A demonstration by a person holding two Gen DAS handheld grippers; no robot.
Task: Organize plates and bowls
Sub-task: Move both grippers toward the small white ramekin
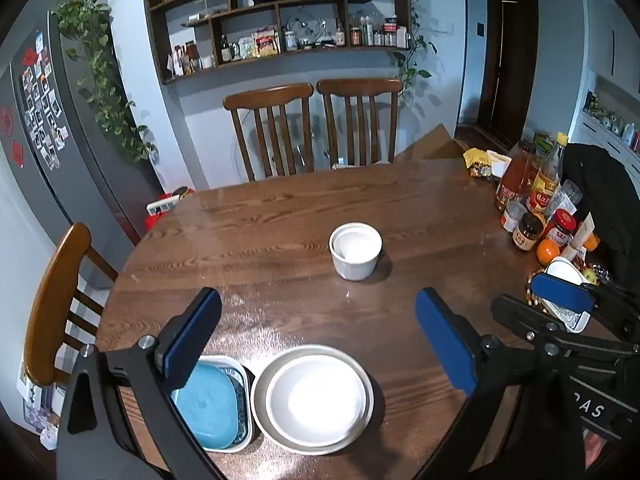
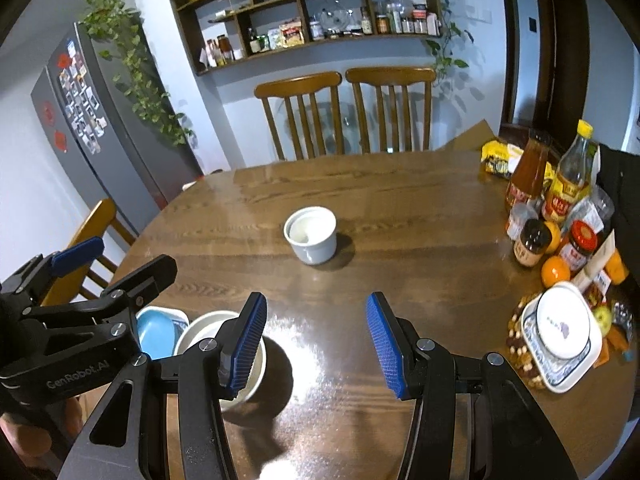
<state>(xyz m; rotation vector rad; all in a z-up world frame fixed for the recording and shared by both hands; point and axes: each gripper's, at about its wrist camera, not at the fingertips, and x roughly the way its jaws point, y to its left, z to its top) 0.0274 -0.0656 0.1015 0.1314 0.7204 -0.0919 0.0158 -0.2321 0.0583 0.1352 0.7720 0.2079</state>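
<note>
A small white bowl (image 1: 355, 249) stands alone mid-table; it also shows in the right wrist view (image 2: 311, 235). Near the front edge a white plate rests in a larger grey plate (image 1: 316, 398), beside a blue plate stacked in a white rectangular dish (image 1: 208, 406). In the right wrist view these stacks (image 2: 208, 332) lie partly hidden behind the fingers. My left gripper (image 1: 318, 338) is open and empty above the plate stacks. My right gripper (image 2: 316, 344) is open and empty, hovering over the table to the right of them. A white bowl in a patterned dish (image 2: 562, 338) sits at the right.
Bottles, jars and oranges (image 2: 556, 216) crowd the table's right side, with nuts and fruit by the patterned dish. Two wooden chairs (image 1: 312, 128) stand at the far edge, another chair (image 1: 56, 300) at the left. A fridge (image 1: 48, 128) stands beyond it.
</note>
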